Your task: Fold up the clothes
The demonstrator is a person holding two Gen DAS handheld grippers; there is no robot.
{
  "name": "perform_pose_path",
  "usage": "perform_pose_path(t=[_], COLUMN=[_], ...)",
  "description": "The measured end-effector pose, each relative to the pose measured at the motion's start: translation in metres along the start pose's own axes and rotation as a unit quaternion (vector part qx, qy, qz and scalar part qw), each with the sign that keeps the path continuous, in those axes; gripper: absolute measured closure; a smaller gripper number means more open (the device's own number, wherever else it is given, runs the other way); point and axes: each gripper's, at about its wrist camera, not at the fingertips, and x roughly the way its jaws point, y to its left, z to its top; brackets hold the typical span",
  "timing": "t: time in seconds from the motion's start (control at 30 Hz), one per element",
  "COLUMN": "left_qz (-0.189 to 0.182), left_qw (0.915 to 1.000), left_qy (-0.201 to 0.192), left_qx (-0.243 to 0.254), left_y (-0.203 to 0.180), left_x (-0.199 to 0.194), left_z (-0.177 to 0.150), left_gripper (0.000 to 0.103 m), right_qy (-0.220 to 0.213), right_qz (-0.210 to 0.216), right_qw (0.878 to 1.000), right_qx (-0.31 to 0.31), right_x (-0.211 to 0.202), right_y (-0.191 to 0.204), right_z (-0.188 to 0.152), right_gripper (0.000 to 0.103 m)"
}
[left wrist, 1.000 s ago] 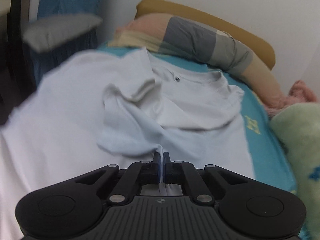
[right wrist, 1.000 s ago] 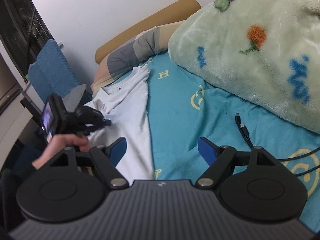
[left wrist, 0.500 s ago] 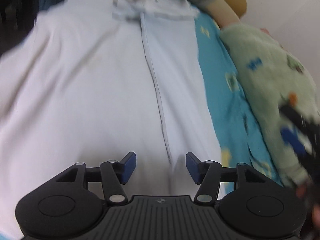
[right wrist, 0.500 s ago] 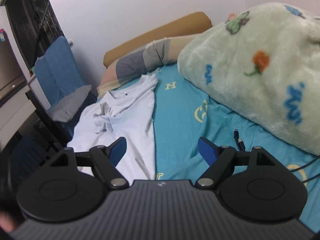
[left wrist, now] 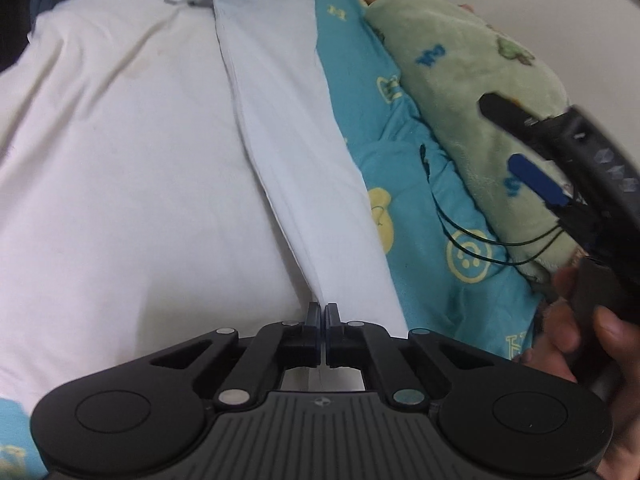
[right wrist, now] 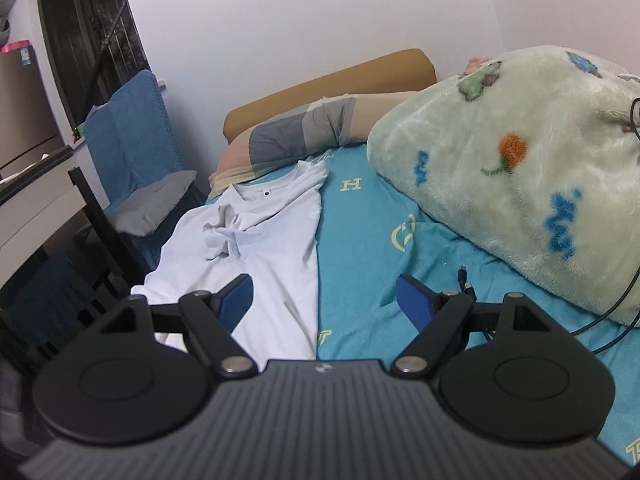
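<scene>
A pale bluish-white cotton T-shirt [left wrist: 152, 152] lies spread along the turquoise bedsheet with yellow cartoon prints [left wrist: 432, 240], its round neckline [right wrist: 266, 194] at the far end, next to the long pillow in grey, beige and pink blocks [right wrist: 296, 144]. One side of the shirt has been turned inward over the body, so a long straight edge [left wrist: 256, 128] runs lengthwise down the shirt from the collar area to the near hem. The folded panel looks slightly bluer than the wider, flatter part beside it, which shows only shallow creases. Just below the neckline, a crumpled sleeve [right wrist: 224, 238] sits bunched on top of the shirt.

The left gripper [left wrist: 322, 312] is at the shirt's near hem, its two blue-padded fingers pressed together right where the long edge ends; cloth seems pinched between them, though the contact is partly hidden by the gripper body. The right gripper [right wrist: 324, 300] hangs above the shirt's hem-side edge where the fabric meets the sheet, fingers spread wide and holding nothing.

Beyond the shirt, across a strip of sheet, is a heaped pale green fleece blanket with blue and orange motifs [right wrist: 520, 184], with a thin black cable [left wrist: 468, 236] trailing on the sheet at its foot.
</scene>
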Motion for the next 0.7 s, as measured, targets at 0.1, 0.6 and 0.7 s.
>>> perform_pose_path(t=[0.1, 0.6, 0.7], left_qz=[0.044, 0.119, 0.135], left_qw=[0.9990, 0.9789, 0.9706], left_qy=[0.001, -0.152, -0.185], left_qx=[-0.003, 0.067, 0.073], left_y=[0.014, -0.006, -0.006], left_x=[-0.033, -0.019, -0.026], left_z=[0.006, 0.022, 0.019], left_gripper=[0.102, 0.031, 0.028], right_qy=[0.002, 0.020, 0.033], right_qz=[-0.003, -0.011, -0.006], right_qw=[1.000, 0.998, 0.997], right_qx=[0.010, -0.054, -0.068], right_x=[0.004, 0.064, 0.093], right_y=[-0.004, 0.013, 0.018], right_z=[-0.001, -0.026, -0.033], right_gripper=[0.023, 0.023, 0.023])
